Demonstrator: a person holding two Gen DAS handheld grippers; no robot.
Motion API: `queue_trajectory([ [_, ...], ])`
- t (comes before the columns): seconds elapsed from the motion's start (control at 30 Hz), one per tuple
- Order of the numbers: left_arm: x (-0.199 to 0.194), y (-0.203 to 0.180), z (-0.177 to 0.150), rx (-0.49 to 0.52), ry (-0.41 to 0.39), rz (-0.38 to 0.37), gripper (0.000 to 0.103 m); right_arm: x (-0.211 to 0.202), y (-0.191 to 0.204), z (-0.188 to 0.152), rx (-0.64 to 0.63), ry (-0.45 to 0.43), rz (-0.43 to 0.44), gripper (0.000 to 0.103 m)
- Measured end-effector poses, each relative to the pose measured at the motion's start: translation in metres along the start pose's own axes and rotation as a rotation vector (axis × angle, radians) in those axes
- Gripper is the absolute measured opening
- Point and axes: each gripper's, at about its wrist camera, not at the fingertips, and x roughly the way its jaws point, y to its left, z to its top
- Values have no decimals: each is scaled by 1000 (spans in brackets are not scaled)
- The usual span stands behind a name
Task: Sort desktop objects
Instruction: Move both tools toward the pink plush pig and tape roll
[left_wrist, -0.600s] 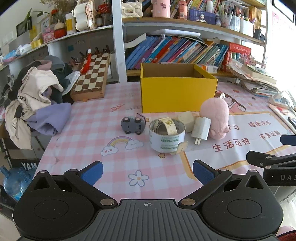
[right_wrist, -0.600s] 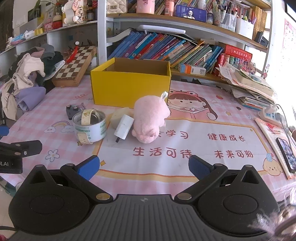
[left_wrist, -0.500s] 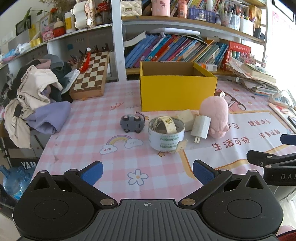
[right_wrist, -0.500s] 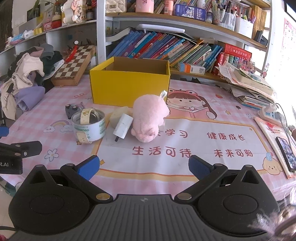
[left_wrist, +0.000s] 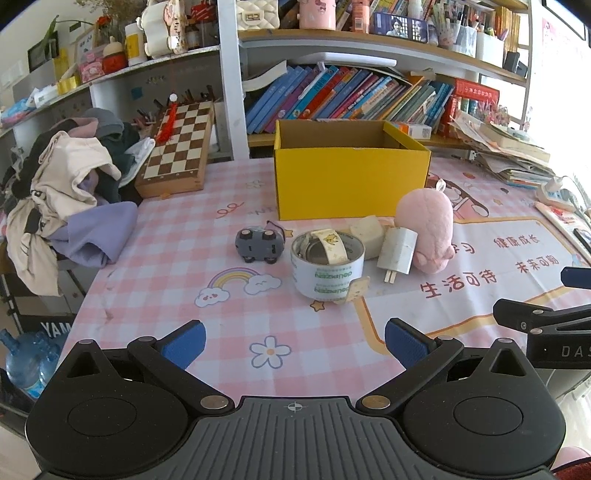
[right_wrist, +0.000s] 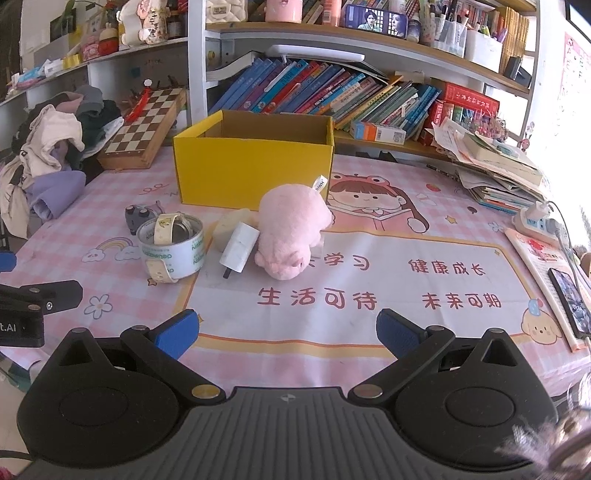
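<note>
An open yellow box (left_wrist: 351, 181) (right_wrist: 255, 170) stands mid-table. In front of it lie a grey toy car (left_wrist: 258, 245) (right_wrist: 138, 216), a white tape roll (left_wrist: 327, 267) (right_wrist: 171, 251), a cream block (left_wrist: 365, 234) (right_wrist: 229, 229), a white charger plug (left_wrist: 397, 251) (right_wrist: 240, 249) and a pink plush pig (left_wrist: 428, 229) (right_wrist: 291, 230). My left gripper (left_wrist: 295, 341) is open and empty, short of the tape roll. My right gripper (right_wrist: 286, 330) is open and empty, short of the pig.
A chessboard (left_wrist: 177, 147) and a heap of clothes (left_wrist: 66, 192) sit at the left. Shelves of books (left_wrist: 351, 96) stand behind the box. Stacked papers (right_wrist: 495, 166), a power strip (right_wrist: 539, 221) and a phone (right_wrist: 570, 302) lie at the right edge.
Both grippers have pulled back or risen slightly; the objects sit a little higher and smaller in view. Nothing on the table has moved.
</note>
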Motion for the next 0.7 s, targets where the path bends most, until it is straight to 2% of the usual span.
queue_trajectory([
  [0.7,3,0,-2,0,23,-1,103,2,0,-3,-1,16,-4,103],
])
